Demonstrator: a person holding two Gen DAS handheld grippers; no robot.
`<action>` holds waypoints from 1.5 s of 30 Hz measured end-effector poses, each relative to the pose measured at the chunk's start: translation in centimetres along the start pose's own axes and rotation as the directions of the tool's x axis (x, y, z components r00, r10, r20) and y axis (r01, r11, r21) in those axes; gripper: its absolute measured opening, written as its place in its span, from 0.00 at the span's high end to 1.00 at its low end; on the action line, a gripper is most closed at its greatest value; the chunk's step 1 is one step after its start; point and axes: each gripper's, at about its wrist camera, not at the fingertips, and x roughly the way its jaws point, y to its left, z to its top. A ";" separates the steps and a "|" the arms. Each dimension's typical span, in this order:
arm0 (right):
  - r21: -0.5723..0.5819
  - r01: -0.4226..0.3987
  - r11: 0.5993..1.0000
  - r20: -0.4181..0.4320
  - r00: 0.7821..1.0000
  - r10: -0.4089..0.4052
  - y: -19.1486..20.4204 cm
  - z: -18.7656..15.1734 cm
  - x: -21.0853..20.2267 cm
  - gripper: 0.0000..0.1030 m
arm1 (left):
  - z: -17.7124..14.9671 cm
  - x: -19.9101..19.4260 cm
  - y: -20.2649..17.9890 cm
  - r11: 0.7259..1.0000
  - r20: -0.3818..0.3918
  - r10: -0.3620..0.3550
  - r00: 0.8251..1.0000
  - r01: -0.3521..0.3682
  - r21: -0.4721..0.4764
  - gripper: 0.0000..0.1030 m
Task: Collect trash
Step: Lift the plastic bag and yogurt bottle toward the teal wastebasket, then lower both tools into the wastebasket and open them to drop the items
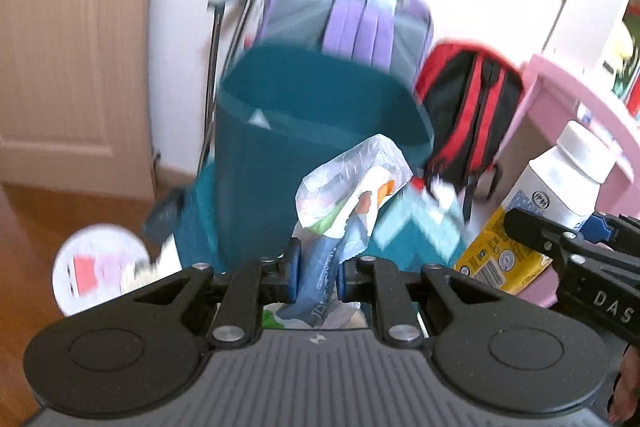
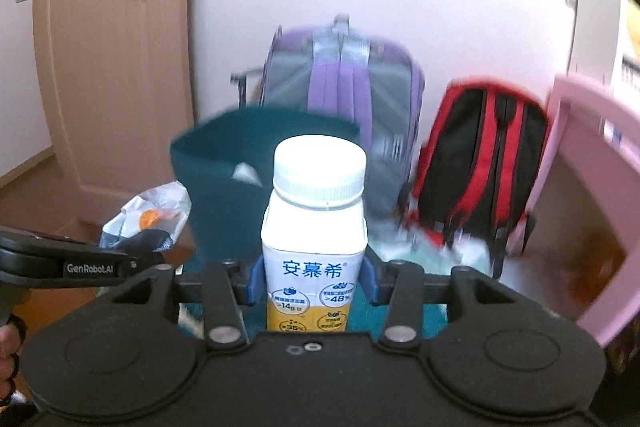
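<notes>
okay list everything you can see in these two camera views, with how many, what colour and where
trash bin: one, teal, on the floor ahead of both tools, open top
wrapper: one, crumpled white plastic with orange and blue print, clamped in the left tool
yogurt bottle: one, white with yellow base and white cap, upright in the right tool
purple backpack: one, purple and grey, against the wall behind the bin
red backpack: one, red and black, right of the purple one
pink furniture: one, far right
door: one, light wood, left
round lid: one, white, on the floor, blurred
left tool: shut on wrapper
right tool: shut on bottle
</notes>
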 end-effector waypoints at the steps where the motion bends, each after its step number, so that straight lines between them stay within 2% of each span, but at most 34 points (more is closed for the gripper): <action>1: -0.007 0.003 1.000 0.015 1.000 -0.003 0.0 0.9 0.1 0.56 | 1.3 -0.2 -0.2 1.000 0.018 0.003 1.000 -0.003 0.005 0.84; 5: -0.041 0.009 0.999 0.071 0.997 -0.006 0.5 4.8 1.3 0.57 | 6.4 -0.7 -1.0 1.000 0.081 -0.007 0.997 0.004 0.031 0.84; 9: -0.064 0.008 0.998 0.089 0.996 -0.002 0.9 7.6 3.7 0.57 | 9.9 0.4 -1.4 0.998 0.104 -0.007 0.994 0.000 0.066 0.84; 17: -0.059 -0.009 0.998 0.031 0.999 0.010 1.6 9.8 10.5 0.57 | 13.6 7.0 -1.1 0.993 0.033 0.039 0.999 -0.043 0.112 0.84; 23: -0.027 -0.040 0.999 -0.067 0.997 0.038 1.4 9.0 15.8 0.57 | 14.0 12.9 0.4 0.987 -0.063 0.096 0.993 -0.087 0.131 0.84; 27: -0.017 -0.048 0.999 -0.118 0.992 0.045 1.4 8.6 18.4 0.56 | 13.6 16.3 0.8 0.978 -0.141 0.131 0.981 -0.104 0.180 0.84; 32: -0.019 -0.073 0.997 -0.172 0.983 0.068 1.2 8.4 20.6 0.56 | 13.3 19.3 1.4 0.979 -0.215 0.149 0.965 -0.113 0.172 0.83; 34: -0.035 -0.063 0.997 -0.179 0.982 0.055 1.3 8.3 21.1 0.55 | 13.2 20.0 1.4 0.978 -0.242 0.157 0.957 -0.116 0.176 0.81; 36: -0.050 -0.066 0.997 -0.190 0.980 0.056 1.4 8.1 21.5 0.55 | 13.1 20.5 1.6 0.978 -0.254 0.157 0.954 -0.113 0.177 0.72; 37: -0.053 -0.068 0.996 -0.195 0.979 0.057 1.4 8.1 21.6 0.55 | 13.0 20.6 1.6 0.978 -0.255 0.155 0.954 -0.112 0.176 0.71; 39: -0.059 -0.069 0.996 -0.201 0.978 0.055 1.3 8.0 22.0 0.55 | 12.8 20.6 1.6 0.980 -0.255 0.141 0.957 -0.098 0.172 0.59; 41: -0.064 -0.070 0.995 -0.208 0.977 0.056 1.3 7.9 22.0 0.55 | 12.6 20.4 1.3 0.981 -0.253 0.126 0.959 -0.084 0.174 0.53; 45: -0.068 -0.067 0.995 -0.217 0.975 0.050 1.2 7.8 21.8 0.53 | 12.6 20.1 0.7 0.976 -0.249 0.148 0.957 -0.100 0.194 0.50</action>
